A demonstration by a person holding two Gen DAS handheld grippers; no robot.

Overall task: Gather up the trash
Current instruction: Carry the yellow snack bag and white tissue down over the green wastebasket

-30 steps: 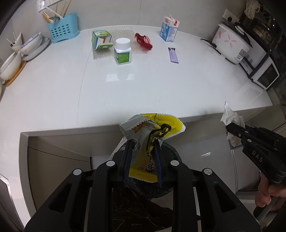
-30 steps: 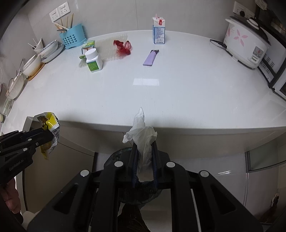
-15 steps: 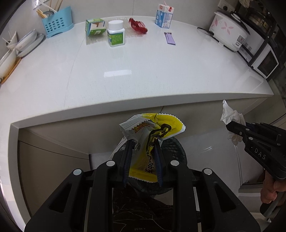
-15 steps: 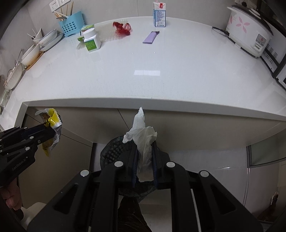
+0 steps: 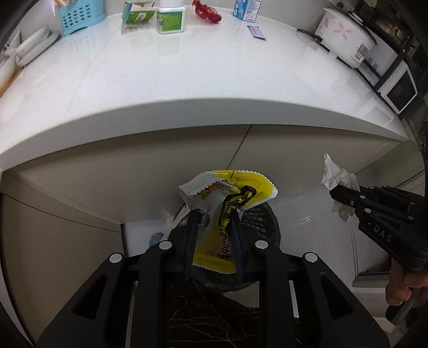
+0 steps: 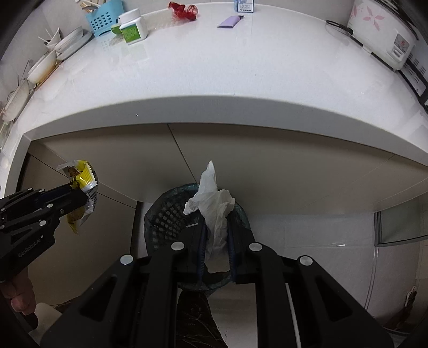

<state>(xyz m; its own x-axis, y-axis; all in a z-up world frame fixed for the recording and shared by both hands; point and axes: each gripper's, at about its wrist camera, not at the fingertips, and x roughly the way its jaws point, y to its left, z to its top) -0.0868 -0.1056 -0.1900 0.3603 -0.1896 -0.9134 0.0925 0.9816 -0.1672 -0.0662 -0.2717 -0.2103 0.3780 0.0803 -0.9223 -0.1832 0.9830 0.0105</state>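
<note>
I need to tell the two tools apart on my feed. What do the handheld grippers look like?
Both are matte black plastic with angular linkage arms, round silver bolt heads and dark blue finger pads. The left gripper carries pale "GenRobot.AI" lettering on its side; the right gripper reads "DAS". No cables show. Bare hands grip the handles; no sleeve is visible.

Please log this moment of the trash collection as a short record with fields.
left tongs: shut on yellow snack wrapper
right tongs: shut on crumpled white tissue
bin: dark mesh wastebasket on the floor, below the countertop edge, right beneath both loads
countertop: red wrapper, purple packet, milk carton, white bottle with green label
status: nothing released yet
</note>
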